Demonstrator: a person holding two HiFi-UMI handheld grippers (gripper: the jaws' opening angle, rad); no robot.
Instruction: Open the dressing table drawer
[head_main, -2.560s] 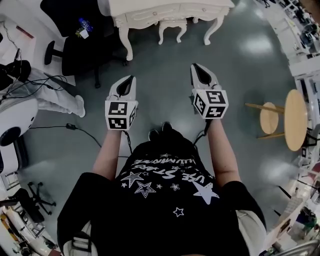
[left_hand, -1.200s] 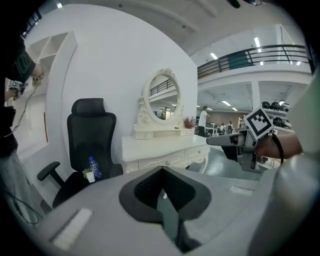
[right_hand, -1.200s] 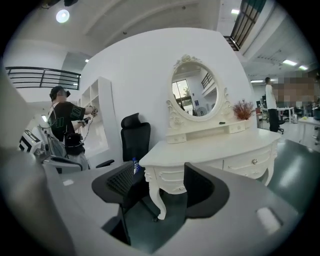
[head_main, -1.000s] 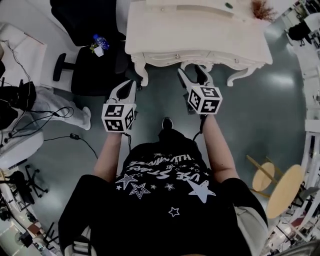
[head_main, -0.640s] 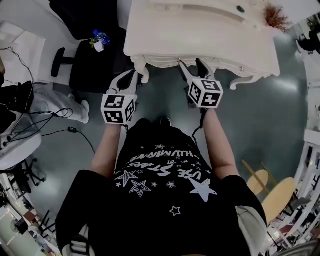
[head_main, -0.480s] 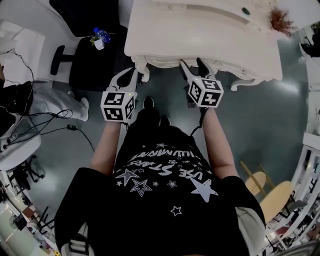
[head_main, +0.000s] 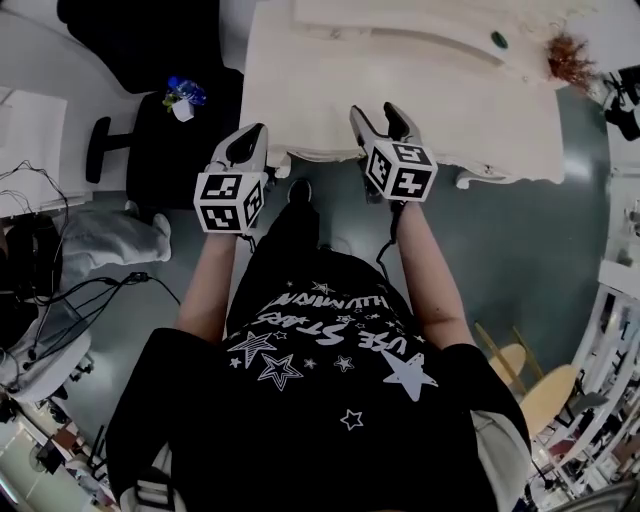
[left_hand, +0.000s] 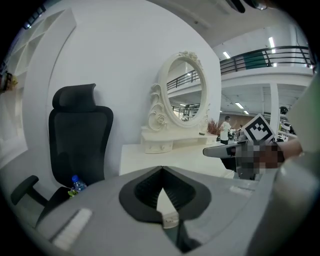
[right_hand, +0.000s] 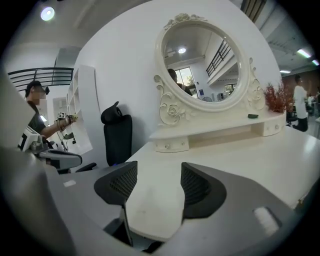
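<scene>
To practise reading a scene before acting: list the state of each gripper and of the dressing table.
left gripper: shut, empty.
right gripper: open, jaws have just been closing, nothing between them.
dressing table: no drawer pulled out from its front.

Left tongs (head_main: 257, 135): jaws together, the tips meeting, with only a small teardrop gap behind them; they point forward and a little downward.
Right tongs (head_main: 377, 114): jaws apart, having just been closing a little; nothing sits between the ribbed pads (right_hand: 194, 184).
Left marker cube (head_main: 228, 203): at the rear of the left tongs, just ahead of the wrist.
Right marker cube (head_main: 402, 170): at the rear of the right tongs, tilted slightly inward.
Left forearm (head_main: 210, 290): bare, stretched forward from the body.
Right forearm (head_main: 425, 285): bare, stretched forward, roughly parallel to the left.
Spacing: the tongs are side by side and well apart, the right one a little further forward.
</scene>
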